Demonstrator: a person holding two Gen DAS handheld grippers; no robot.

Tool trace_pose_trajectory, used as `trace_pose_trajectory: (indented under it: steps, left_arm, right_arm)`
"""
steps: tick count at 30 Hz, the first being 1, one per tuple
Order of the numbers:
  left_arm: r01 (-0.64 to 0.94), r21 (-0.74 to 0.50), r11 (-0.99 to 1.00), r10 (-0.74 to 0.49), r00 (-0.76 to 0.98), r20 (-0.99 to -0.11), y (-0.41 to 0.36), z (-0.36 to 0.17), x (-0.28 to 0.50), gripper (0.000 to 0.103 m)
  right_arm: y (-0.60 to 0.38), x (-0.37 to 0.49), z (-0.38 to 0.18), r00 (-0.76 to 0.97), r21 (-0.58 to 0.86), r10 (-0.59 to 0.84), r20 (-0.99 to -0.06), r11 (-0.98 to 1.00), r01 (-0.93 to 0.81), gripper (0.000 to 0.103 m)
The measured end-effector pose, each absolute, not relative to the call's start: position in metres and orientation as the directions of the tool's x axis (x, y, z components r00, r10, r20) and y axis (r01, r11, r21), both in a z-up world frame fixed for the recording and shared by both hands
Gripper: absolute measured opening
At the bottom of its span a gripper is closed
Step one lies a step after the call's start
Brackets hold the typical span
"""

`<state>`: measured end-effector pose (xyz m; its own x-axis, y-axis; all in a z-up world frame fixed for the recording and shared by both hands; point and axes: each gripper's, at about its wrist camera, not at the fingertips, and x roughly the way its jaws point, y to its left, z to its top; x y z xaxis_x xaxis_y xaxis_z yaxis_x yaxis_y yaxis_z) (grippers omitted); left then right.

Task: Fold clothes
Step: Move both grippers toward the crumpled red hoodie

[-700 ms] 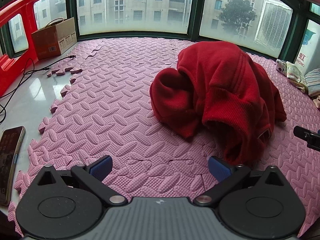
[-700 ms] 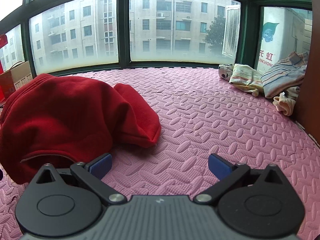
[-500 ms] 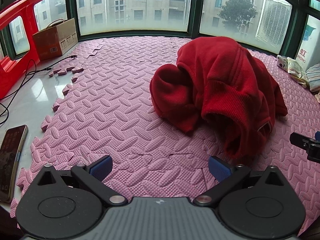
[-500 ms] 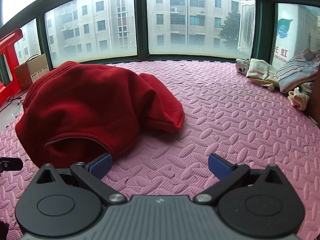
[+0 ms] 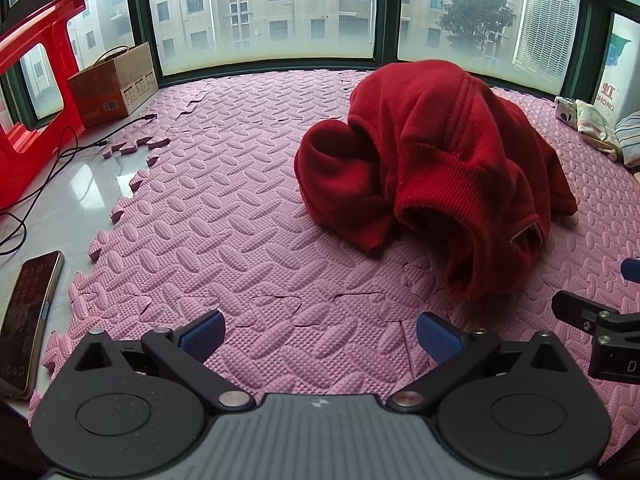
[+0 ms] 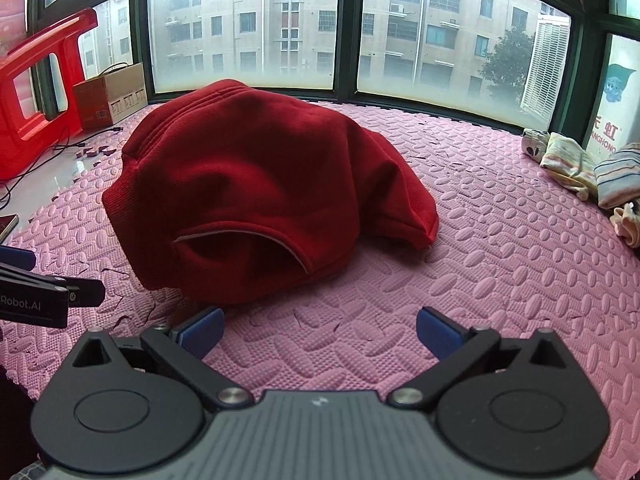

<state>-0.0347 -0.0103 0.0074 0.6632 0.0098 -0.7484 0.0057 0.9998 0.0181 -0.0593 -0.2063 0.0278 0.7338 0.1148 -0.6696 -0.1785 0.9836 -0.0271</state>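
Red sweater (image 6: 256, 184) lies bunched on pink mat (image 5: 224, 216), mid-mat, unfolded. Left gripper (image 5: 318, 334) & right gripper (image 6: 318, 330) both near its front edge, jaws wide, nothing held. Step: approach. Next, prob. grab hem/edge and spread it flat.

Both grippers are hanging tilted down, side by side. The left gripper (image 5: 318, 336) is sitting with its jaws spread wide, gripping nothing. The right gripper (image 6: 318, 332) is gaping the same way, empty too, with its blue pads (image 6: 434, 334) showing clean.
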Motion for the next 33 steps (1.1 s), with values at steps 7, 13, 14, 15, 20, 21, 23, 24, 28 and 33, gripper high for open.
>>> trace_pose_trajectory:
  steps: [7, 13, 14, 15, 20, 21, 23, 24, 28, 33]
  left_arm:
    - [-0.001, 0.032, 0.999, 0.025, 0.666, -0.745, -0.015, 0.007, -0.036, 0.103]
    - [0.002, 0.054, 0.999, 0.039, 0.668, -0.743, -0.019, 0.007, -0.036, 0.103]
    - [0.002, 0.056, 0.998, 0.040, 0.668, -0.743, -0.020, 0.007, -0.036, 0.103]
    - [0.002, 0.056, 0.998, 0.040, 0.667, -0.744, -0.020, 0.007, -0.036, 0.103]
    - [0.005, 0.060, 0.998, 0.041, 0.666, -0.745, -0.022, 0.006, -0.036, 0.103]
    - [0.006, 0.060, 0.998, 0.041, 0.666, -0.745, -0.023, 0.007, -0.036, 0.103]
    - [0.008, 0.061, 0.998, 0.040, 0.666, -0.745, -0.023, 0.007, -0.035, 0.103]
    - [0.008, 0.062, 0.998, 0.040, 0.666, -0.745, -0.024, 0.006, -0.035, 0.103]
    - [0.011, 0.061, 0.998, 0.038, 0.665, -0.746, -0.025, 0.006, -0.035, 0.103]
    - [0.014, 0.061, 0.998, 0.036, 0.667, -0.744, -0.026, 0.007, -0.034, 0.103]
  right_arm:
    - [-0.197, -0.061, 0.027, 0.713, -0.039, 0.140, -0.687, 0.973, -0.228, 0.103]
    - [-0.186, -0.062, 0.026, 0.702, -0.049, 0.145, -0.697, 0.967, -0.249, 0.103]
    - [-0.185, -0.062, 0.026, 0.701, -0.050, 0.146, -0.698, 0.967, -0.251, 0.103]
    - [-0.184, -0.063, 0.025, 0.699, -0.050, 0.147, -0.700, 0.966, -0.253, 0.103]
    - [-0.182, -0.062, 0.025, 0.693, -0.048, 0.146, -0.706, 0.966, -0.252, 0.103]
    - [-0.181, -0.062, 0.025, 0.692, -0.049, 0.145, -0.707, 0.966, -0.253, 0.103]
    - [-0.180, -0.062, 0.025, 0.691, -0.050, 0.147, -0.708, 0.965, -0.257, 0.103]
    - [-0.180, -0.062, 0.025, 0.690, -0.050, 0.147, -0.709, 0.965, -0.258, 0.103]
    - [-0.178, -0.061, 0.025, 0.691, -0.055, 0.144, -0.709, 0.964, -0.258, 0.103]
    - [-0.176, -0.061, 0.025, 0.690, -0.058, 0.144, -0.710, 0.964, -0.260, 0.103]
